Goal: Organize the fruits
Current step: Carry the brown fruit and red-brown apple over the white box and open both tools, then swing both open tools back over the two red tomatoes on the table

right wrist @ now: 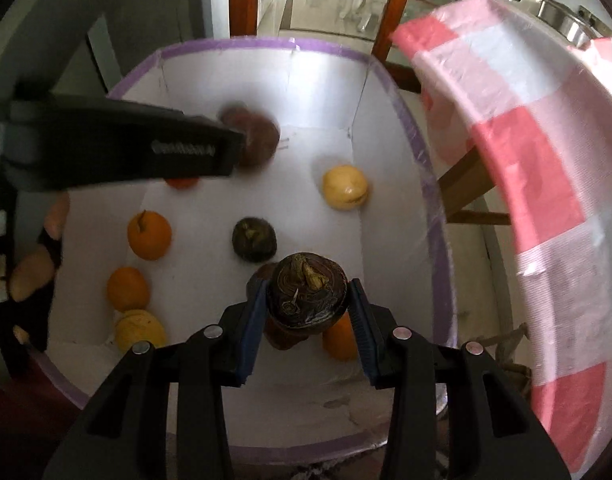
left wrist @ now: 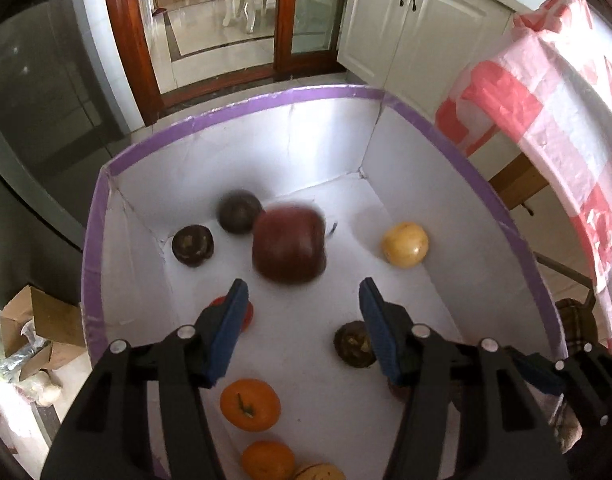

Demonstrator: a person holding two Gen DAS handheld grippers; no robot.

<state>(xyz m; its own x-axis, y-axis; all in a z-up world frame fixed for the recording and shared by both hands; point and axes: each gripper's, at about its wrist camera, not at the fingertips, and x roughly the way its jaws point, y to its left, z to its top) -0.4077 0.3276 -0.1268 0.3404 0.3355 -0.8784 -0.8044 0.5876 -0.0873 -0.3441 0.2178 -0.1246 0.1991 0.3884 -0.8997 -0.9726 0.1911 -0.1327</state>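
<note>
A white box with a purple rim (left wrist: 226,114) holds the fruit. My left gripper (left wrist: 304,292) stands open over the box floor with nothing between its pads. Just past its fingertips is a blurred dark red apple (left wrist: 290,244), clear of both fingers. Around it lie dark brown fruits (left wrist: 193,245), a yellow fruit (left wrist: 405,244) and oranges (left wrist: 250,404). My right gripper (right wrist: 307,292) is shut on a dark brown round fruit (right wrist: 306,304), held above the near end of the box (right wrist: 437,240). In the right wrist view the left gripper (right wrist: 230,152) reaches in from the left beside the apple (right wrist: 258,140).
A table under a pink-and-white checked cloth (right wrist: 525,160) crowds the box's right side. A person's hand (right wrist: 30,276) is at the left edge. More fruit lies below the right gripper: oranges (right wrist: 149,236), a yellow fruit (right wrist: 345,187), a dark one (right wrist: 254,239). Cardboard boxes (left wrist: 38,328) sit on the floor.
</note>
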